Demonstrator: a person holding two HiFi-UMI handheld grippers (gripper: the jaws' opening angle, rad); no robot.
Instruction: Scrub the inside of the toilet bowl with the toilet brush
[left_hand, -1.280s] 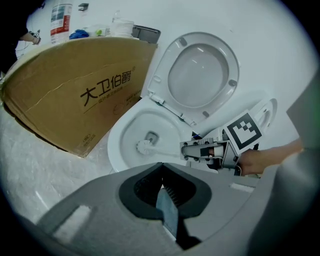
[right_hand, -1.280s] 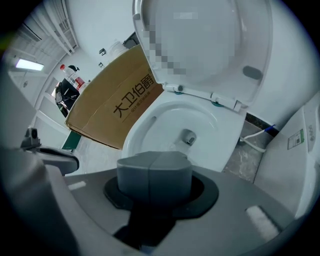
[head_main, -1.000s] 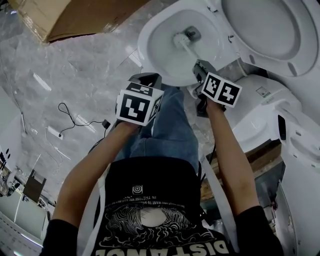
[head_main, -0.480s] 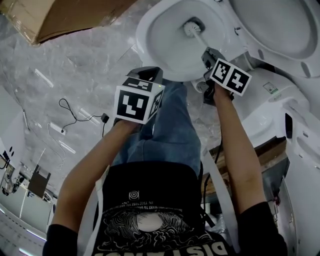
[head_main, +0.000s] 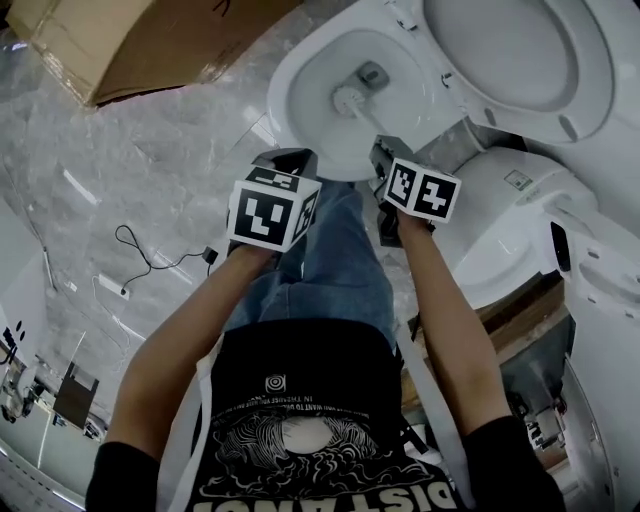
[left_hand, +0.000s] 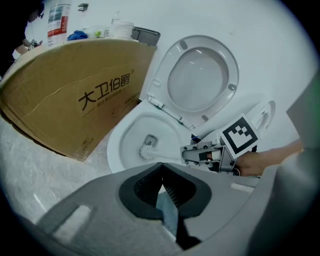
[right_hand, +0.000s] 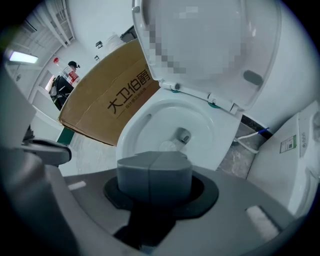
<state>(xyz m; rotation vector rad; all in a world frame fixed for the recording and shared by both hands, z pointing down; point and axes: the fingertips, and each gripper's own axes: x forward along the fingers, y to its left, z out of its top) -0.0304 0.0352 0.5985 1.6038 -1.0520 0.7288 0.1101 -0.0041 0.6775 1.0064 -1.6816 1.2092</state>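
The white toilet bowl stands open at the top of the head view, its lid raised. My right gripper hovers at the bowl's near rim, shut on the toilet brush's handle. The white brush head lies inside the bowl beside the drain. In the right gripper view the closed jaws hide the handle and only the brush head peeks past them. My left gripper hangs left of the bowl, shut and empty. From the left gripper view I see the brush head and the right gripper.
A large cardboard box lies on the marble floor left of the toilet. Another white toilet body crowds the right side. A black cable trails on the floor at the left. The person's jeans leg is below both grippers.
The brush head has swept from the bowl's far side back to the left, beside the drain. The right gripper moved left and nearer with it. The left gripper barely moved.
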